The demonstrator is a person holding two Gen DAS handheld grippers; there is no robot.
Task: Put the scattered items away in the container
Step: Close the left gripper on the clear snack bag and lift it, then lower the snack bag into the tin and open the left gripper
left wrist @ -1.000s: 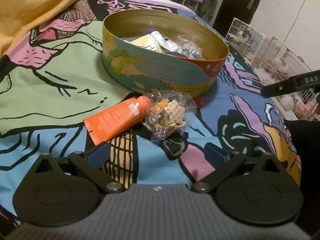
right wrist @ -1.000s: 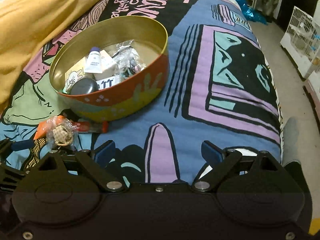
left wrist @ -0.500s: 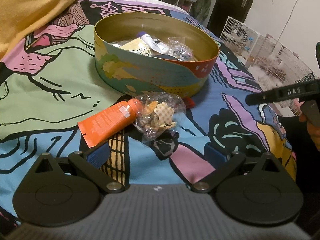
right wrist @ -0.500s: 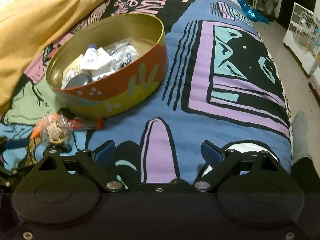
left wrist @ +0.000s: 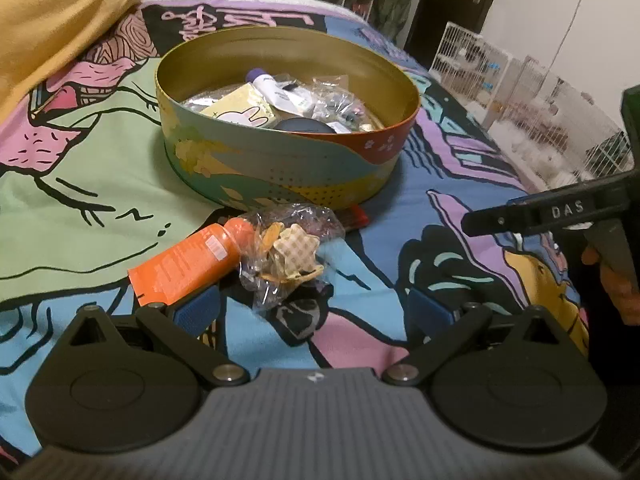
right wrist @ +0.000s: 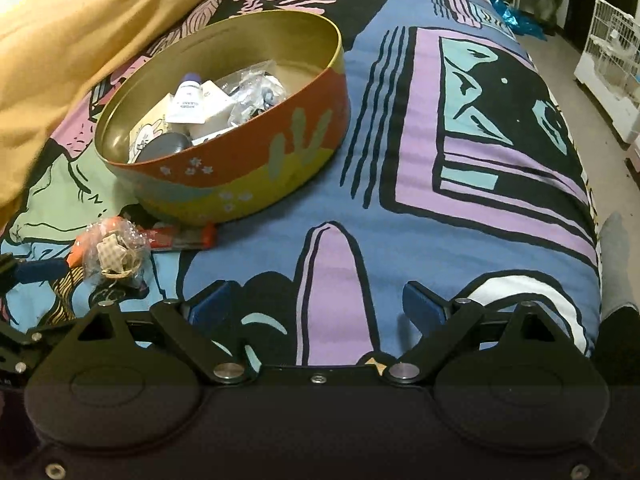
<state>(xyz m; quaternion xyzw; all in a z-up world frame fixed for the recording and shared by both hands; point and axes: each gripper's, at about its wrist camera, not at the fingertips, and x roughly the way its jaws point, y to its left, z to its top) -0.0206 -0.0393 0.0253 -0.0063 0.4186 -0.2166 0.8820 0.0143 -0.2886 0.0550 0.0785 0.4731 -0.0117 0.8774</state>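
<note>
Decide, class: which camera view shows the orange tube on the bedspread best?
The left wrist view: the orange tube lies whole and close, cap against the clear bag. The right wrist view shows only an orange sliver behind that bag.

We note 1 round tin (left wrist: 280,168), gold inside, painted outside, upright on the bedspread, open, w/ small items in it: a white tube (left wrist: 276,90), a cartoon card (left wrist: 240,110), a dark oval case (left wrist: 306,125). Just in front lie 3 loose items: orange tube (left wrist: 188,264) flat, cap touching a clear bag (left wrist: 288,252) of trinkets; red packet (right wrist: 180,238) at the tin's base.
</note>
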